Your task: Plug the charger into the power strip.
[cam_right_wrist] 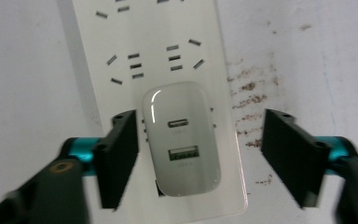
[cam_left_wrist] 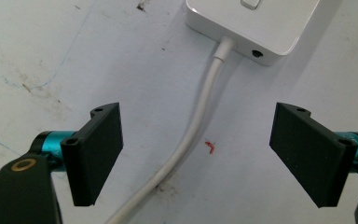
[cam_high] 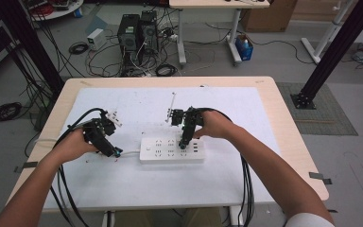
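The charger [cam_right_wrist: 182,140] sits plugged into the strip [cam_high: 172,149] near its 3 o'clock end, mid-table; no writing is legible on either. The right gripper [cam_right_wrist: 198,156] stands over it, jaws apart, the left pad just beside it, the right well clear. At 9 o'clock the left gripper [cam_left_wrist: 196,154] hangs low, jaws wide astride the cord [cam_left_wrist: 191,135]. Bare mat [cam_high: 137,184] lies open at 6 o'clock.
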Demonstrator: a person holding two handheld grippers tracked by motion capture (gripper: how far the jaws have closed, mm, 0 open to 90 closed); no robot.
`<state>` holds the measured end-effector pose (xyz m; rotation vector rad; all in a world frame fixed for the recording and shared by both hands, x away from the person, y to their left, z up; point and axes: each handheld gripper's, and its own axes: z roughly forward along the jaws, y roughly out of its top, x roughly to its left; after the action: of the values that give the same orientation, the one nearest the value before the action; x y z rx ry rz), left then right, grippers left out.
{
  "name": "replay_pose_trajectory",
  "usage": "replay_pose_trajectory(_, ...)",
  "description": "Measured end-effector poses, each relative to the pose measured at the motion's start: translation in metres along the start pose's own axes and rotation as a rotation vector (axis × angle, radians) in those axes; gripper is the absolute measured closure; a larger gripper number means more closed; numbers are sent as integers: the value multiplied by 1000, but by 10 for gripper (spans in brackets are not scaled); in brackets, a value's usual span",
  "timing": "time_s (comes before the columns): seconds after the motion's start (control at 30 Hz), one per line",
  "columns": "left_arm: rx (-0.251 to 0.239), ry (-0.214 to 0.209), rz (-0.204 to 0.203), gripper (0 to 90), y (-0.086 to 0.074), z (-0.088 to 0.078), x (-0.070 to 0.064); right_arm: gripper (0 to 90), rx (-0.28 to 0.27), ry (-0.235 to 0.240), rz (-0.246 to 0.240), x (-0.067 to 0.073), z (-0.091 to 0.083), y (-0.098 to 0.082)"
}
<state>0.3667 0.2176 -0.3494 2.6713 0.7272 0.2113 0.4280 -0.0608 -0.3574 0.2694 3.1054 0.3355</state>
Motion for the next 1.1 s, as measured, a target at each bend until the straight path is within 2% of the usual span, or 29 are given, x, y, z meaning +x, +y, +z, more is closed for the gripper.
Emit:
replay_pose_trajectory(0.03, -1, 1, -3, 174, 0, 0, 0, 225, -14, -2, 26, -1, -2, -1)
replay_pose_trajectory(0.13, -12, 6, -15, 174, -2, -2, 2, 215, -51, 39, 72, -5, -6, -3)
replay_pose_trajectory(0.27, -16, 11, -24, 174, -5, -5, 3, 210, -103, 61, 108, -6, -13, -4)
replay_pose_trajectory(0.37, -24, 17, -25, 174, -6, -6, 4, 136, -118, 46, 136, -9, -16, -4)
replay_pose_trajectory(0.5, -25, 18, -25, 174, -7, -8, 5, 136, -112, 31, 159, -11, -19, -6)
replay_pose_trajectory(0.63, -36, 22, -34, 174, -8, -9, 6, 136, -140, 11, 192, -15, -24, -11)
replay_pose_trajectory(0.77, -42, 28, -37, 174, -6, -11, 7, 131, -164, -20, 232, -20, -32, -19)
replay_pose_trajectory(0.87, -44, 34, -32, 174, -3, -13, 8, 119, -223, 18, 221, -21, -43, -29)
replay_pose_trajectory(0.9, -41, 34, -33, 174, -2, -13, 9, 39, -229, 15, 229, -22, -46, -31)
replay_pose_trajectory(0.93, -43, 34, -33, 174, -1, -14, 9, 8, -219, -11, 252, -24, -48, -34)
replay_pose_trajectory(1.0, -50, 36, -34, 174, 0, -14, 9, 8, -217, -21, 270, -25, -50, -37)
replay_pose_trajectory(1.07, -55, 35, -35, 174, 1, -14, 8, 8, -221, -4, 296, -27, -56, -44)
replay_pose_trajectory(1.1, -52, 35, -33, 174, 1, -14, 8, 8, -227, -18, 299, -27, -59, -48)
